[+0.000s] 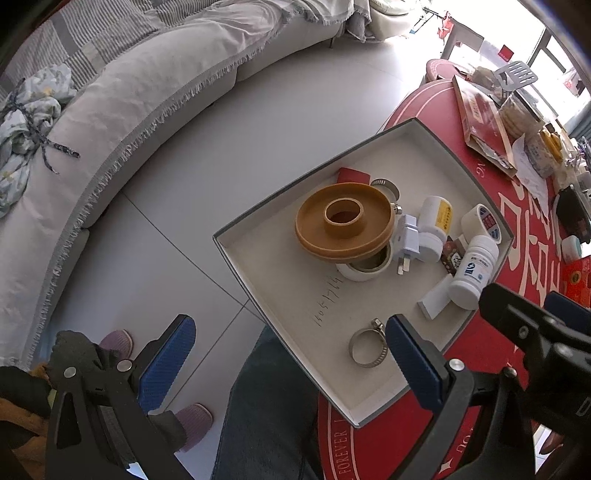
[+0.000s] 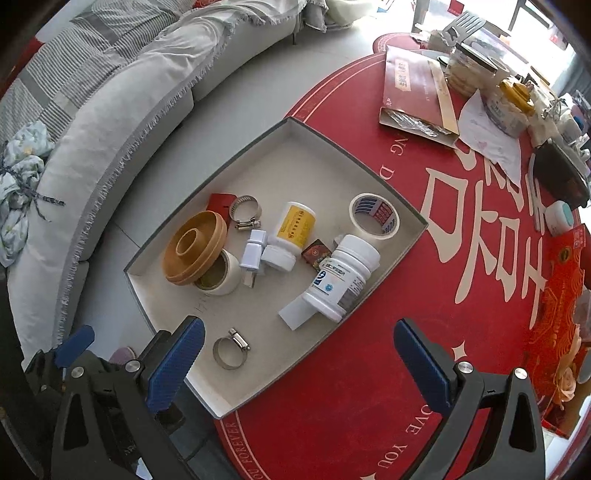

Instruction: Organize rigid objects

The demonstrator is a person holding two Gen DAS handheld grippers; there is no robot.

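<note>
A shallow grey box (image 2: pixel 369 173) with a white inside (image 1: pixel 258 258) sits on the red round table (image 2: pixel 369 387), overhanging its edge. It holds a tan spool (image 2: pixel 195 251) leaning on a white tape roll (image 2: pixel 231 275), a white plug (image 2: pixel 253 254), two white bottles (image 2: pixel 295 229) (image 2: pixel 343 280), a printed tape roll (image 2: pixel 375 216), two metal hose clamps (image 2: pixel 231 349) (image 2: pixel 245 210) and a small red card (image 2: pixel 218 201). My left gripper (image 1: pixel 291 354) is open and empty over the box's near corner. My right gripper (image 2: pixel 299 362) is open and empty above the box's near edge.
A grey sofa (image 2: pixel 110 129) curves along the left, with a bundled cloth (image 2: pixel 22 177). At the table's far side lie a brown envelope box (image 2: pixel 413 88), jars, paper and a spatula (image 2: pixel 461 24). A red packet (image 2: pixel 561 314) lies at right. A person's leg (image 1: pixel 266 406) and slippers (image 1: pixel 192 417) are below.
</note>
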